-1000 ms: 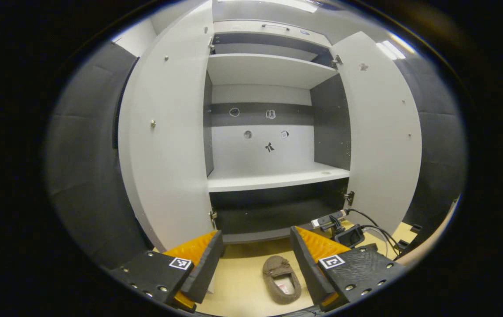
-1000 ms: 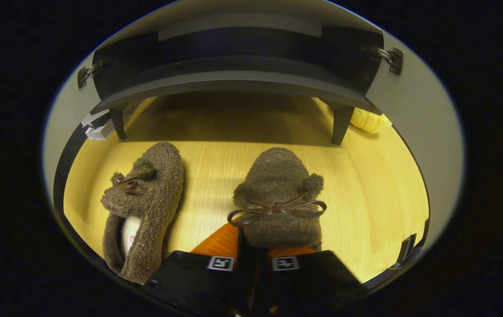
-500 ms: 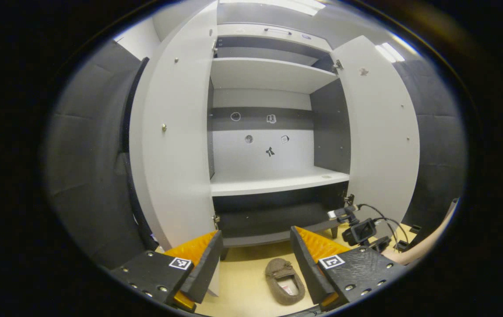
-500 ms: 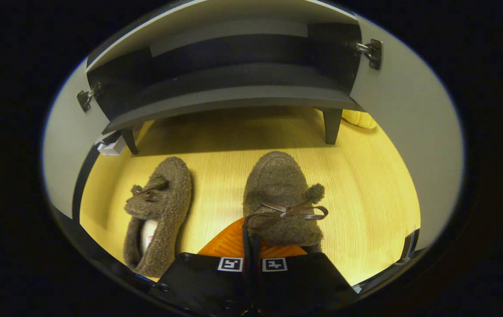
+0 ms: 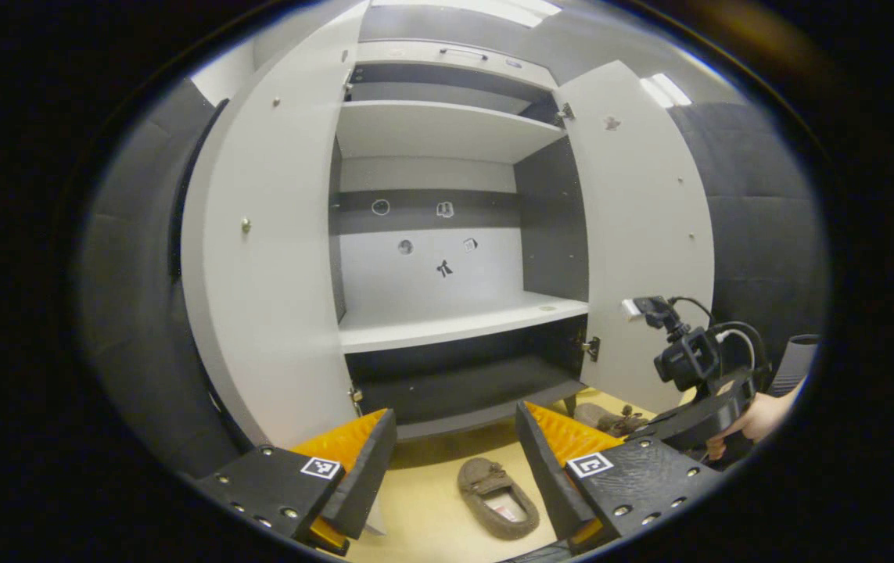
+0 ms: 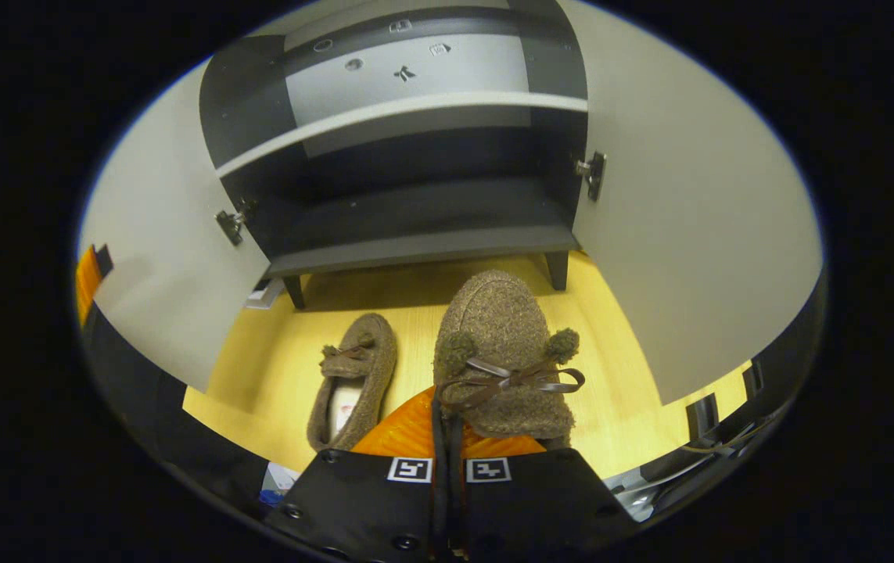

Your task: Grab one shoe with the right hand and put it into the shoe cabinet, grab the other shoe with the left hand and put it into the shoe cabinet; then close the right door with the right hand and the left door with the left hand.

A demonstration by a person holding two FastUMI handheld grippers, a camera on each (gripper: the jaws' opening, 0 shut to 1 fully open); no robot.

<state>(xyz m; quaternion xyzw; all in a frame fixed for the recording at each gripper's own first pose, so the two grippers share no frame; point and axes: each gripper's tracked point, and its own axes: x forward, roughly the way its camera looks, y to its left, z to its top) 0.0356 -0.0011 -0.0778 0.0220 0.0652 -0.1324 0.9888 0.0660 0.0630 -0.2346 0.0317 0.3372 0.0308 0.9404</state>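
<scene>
A brown fuzzy slipper point(image 6: 503, 344) with a ribbon bow hangs above the floor, toe towards the shoe cabinet point(image 6: 415, 234), with my right gripper point(image 6: 447, 410) shut on its heel end. The other slipper point(image 6: 354, 377) lies on the yellow wooden floor to its left, opening up. In the left gripper view that same floor slipper point(image 5: 493, 489) sits between the fingers of my open left gripper point(image 5: 454, 426), well below it. Farther right, a hand holds the right gripper point(image 5: 693, 391) with the lifted slipper point(image 5: 609, 420) in front of the cabinet's dark bottom shelf point(image 5: 462, 387).
Both cabinet doors stand wide open: the left door point(image 5: 267, 258) and the right door point(image 5: 642, 227). Pale shelves point(image 5: 454, 324) sit above the dark bottom compartment. The cabinet stands on short legs point(image 6: 558, 270). Dark padded walls point(image 5: 759, 219) flank it.
My right gripper has lifted its slipper off the floor and tilted up towards the cabinet's bottom shelf. The left gripper view has shifted slightly; the floor slipper stays put.
</scene>
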